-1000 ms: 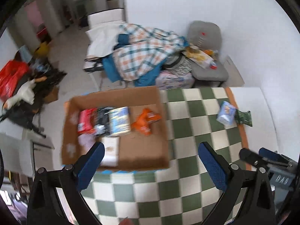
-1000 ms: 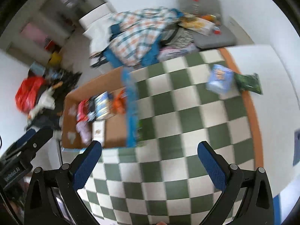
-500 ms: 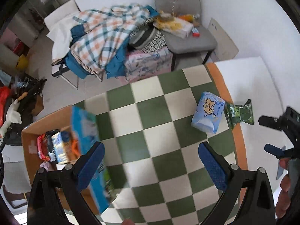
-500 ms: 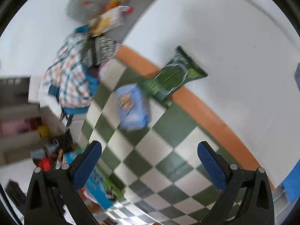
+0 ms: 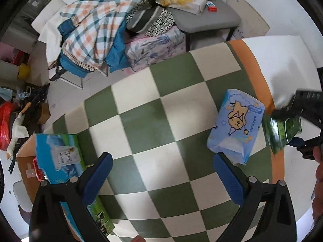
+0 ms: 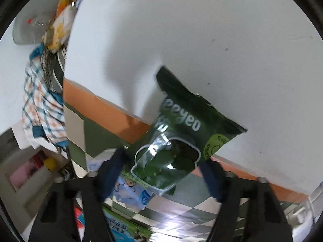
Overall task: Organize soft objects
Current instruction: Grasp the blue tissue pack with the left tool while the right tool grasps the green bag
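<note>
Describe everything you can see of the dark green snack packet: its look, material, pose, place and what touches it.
The dark green snack packet is a glossy, crinkly plastic pouch with white lettering, a light green round badge and a clear window showing dark green contents. It lies flat, skewed, across the table's orange border, partly on the white surface. The right gripper has just been closing around its near end; whether the pads press it cannot be told.

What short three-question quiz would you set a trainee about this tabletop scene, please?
1. True or false: the left gripper holds the blue tissue pack.
2. Which item lies between the fingers of the right gripper? A) green pouch B) orange packet C) red bag
3. What pattern does the tablecloth have?
Key: 1 false, its fingers are open and empty. 2 A; those fingers have just been closing. 3 green and white checks.
</note>
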### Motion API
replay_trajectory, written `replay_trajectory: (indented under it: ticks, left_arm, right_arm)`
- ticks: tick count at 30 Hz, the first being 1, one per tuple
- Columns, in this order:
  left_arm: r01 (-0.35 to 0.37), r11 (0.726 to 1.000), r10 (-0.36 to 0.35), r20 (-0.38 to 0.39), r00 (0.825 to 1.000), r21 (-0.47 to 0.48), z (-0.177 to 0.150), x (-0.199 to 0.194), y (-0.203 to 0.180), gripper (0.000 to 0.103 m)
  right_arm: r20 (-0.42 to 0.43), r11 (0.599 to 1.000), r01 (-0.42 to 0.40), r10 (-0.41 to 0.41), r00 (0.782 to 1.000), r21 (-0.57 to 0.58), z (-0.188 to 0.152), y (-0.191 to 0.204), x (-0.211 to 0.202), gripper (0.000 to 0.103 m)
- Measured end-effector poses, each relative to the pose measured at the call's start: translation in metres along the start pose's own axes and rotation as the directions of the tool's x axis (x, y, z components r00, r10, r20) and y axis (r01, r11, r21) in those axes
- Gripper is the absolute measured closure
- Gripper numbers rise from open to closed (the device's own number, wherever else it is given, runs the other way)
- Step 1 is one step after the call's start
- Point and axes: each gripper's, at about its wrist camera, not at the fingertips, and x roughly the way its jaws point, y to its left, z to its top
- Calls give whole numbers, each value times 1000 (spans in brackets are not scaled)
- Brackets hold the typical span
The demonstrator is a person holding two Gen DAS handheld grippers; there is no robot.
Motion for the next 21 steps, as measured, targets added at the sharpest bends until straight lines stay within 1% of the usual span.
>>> replay_trajectory:
  ticks: [1,2,4,6,7,8,10,11,14,17,20,21]
  left_arm:
    - [8,1000,-8,-4,1000,7,2,1,-3,1]
    - [26,1000,-26,-8,1000,15,5,2,-7,1]
    - [56,998,-56,-20,998,33,11,5,-16,1]
    - [94,994,-92,-36,995,59,17,9,-29,1]
    - [117,990,-114,-51,992,74,20,12,-37,1]
    - [137,986,-130,-77,988,93,23,18,-46,1]
    - [175,976,-158,-134,978,129,30,31,-63,1]
    - [179,973,-154,-166,974,148,33,40,-73,1]
    - [174,968,-135,-210,968,180,39,58,-93,1]
    - [178,969,-135,-239,962,171,45,72,-103,1]
    - [170,973,-131,-232,964,158,51,78,-106,1]
    - [165,974,-127,-230,965,156,51,81,-105,2]
  right_arm:
    - [-15,999,27,-28,1000,-42,0,3,4,44]
    - [-20,995,52,-54,998,-86,0,6,6,47]
    - [-18,969,131,-138,990,-210,-4,11,10,52]
    - [8,921,222,-232,973,-319,-9,11,11,52]
    - [42,884,282,-288,957,-372,-12,10,11,52]
    - [70,856,327,-327,942,-400,-14,12,11,52]
    - [129,799,404,-389,912,-445,-19,11,11,52]
    - [148,782,421,-400,904,-459,-20,10,10,51]
    - [164,776,423,-394,904,-468,-21,8,10,48]
    - [170,781,419,-386,907,-464,-22,7,11,47]
    - [172,780,420,-385,907,-464,-23,2,14,46]
    - [174,779,419,-384,907,-466,-23,3,15,46]
